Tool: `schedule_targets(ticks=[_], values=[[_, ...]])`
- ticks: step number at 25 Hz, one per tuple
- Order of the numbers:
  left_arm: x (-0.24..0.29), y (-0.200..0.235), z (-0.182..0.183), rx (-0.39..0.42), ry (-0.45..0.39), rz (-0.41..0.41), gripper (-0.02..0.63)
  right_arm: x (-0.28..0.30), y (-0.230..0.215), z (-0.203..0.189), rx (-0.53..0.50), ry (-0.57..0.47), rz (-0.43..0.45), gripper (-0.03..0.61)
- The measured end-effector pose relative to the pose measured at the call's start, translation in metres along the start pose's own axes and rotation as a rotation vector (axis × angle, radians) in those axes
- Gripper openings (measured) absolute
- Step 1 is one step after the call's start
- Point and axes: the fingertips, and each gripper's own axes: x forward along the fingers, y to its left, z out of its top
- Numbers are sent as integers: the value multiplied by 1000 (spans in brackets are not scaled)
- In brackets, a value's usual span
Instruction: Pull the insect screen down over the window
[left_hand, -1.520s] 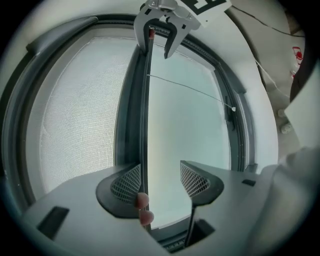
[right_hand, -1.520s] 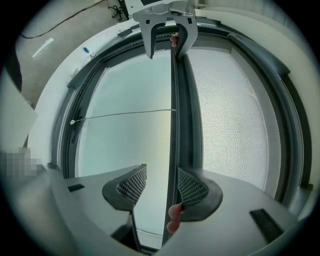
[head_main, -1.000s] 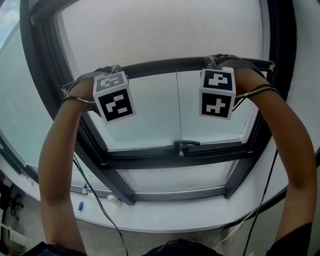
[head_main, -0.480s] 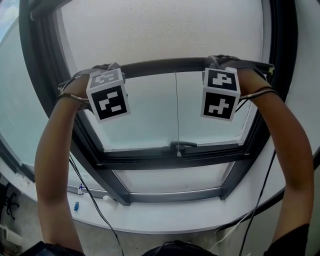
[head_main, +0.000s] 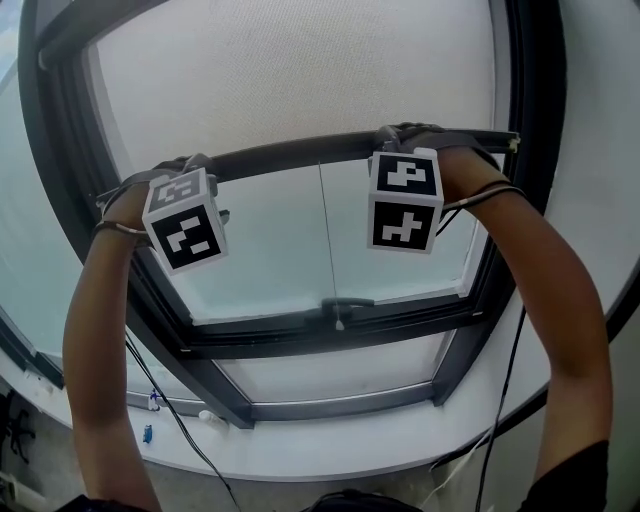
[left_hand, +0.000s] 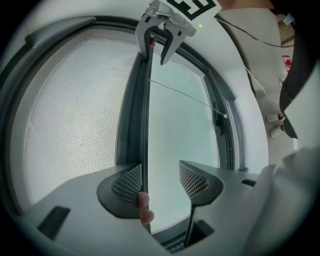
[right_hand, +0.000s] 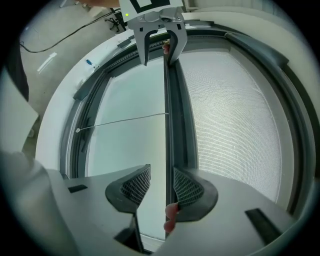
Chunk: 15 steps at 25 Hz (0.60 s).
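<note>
A dark window frame (head_main: 200, 375) above a curved white sill (head_main: 330, 450) fills the head view. The insect screen (head_main: 290, 70) covers only the upper part of the opening, and its dark bottom bar (head_main: 290, 152) runs across about halfway down, with bare glass (head_main: 270, 250) below it. From above, your two arms reach up to that bar, but the marker cubes (head_main: 185, 222) hide both sets of jaws. Only the gripper views show them. At the bar's left end, your left gripper (left_hand: 161, 176) stands with its jaws apart. The bar passes between them, close along the mesh-side pad and well clear of the other, and a fingertip (left_hand: 144, 201) shows just beneath that pad. A thin pull cord (head_main: 328, 240) hangs from the middle of the bar toward the handle (head_main: 340, 303) on the lower frame. In the gripper views the cord stretches sideways across the glass instead. At the bar's right end, your right gripper (right_hand: 161, 182) has just been closing its jaws with the bar between them. The bar lies against the mesh-side pad, and a gap is visible to the other pad, so nothing is clamped yet. Each gripper view also catches the other gripper at the far end of the bar. The right gripper view alone shows a black cable (right_hand: 60, 37) lying on the floor.
</note>
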Motion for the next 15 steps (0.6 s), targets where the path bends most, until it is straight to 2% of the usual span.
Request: schedule_targets(ticks=[4,8,12,15], values=[[-1,-2,0,-14,-7,-24,239,-1,2,0,5,-5,-1,147],[1,1,-2,-3,7,15,239,2,0,1,-23,7,-52,147],[6,8,-1,27,24,125,239,7,-4,-4,-84,30,-202,147],[8,8,1,16,10,146,239,10,-4,-5,-76,31,-309,147]])
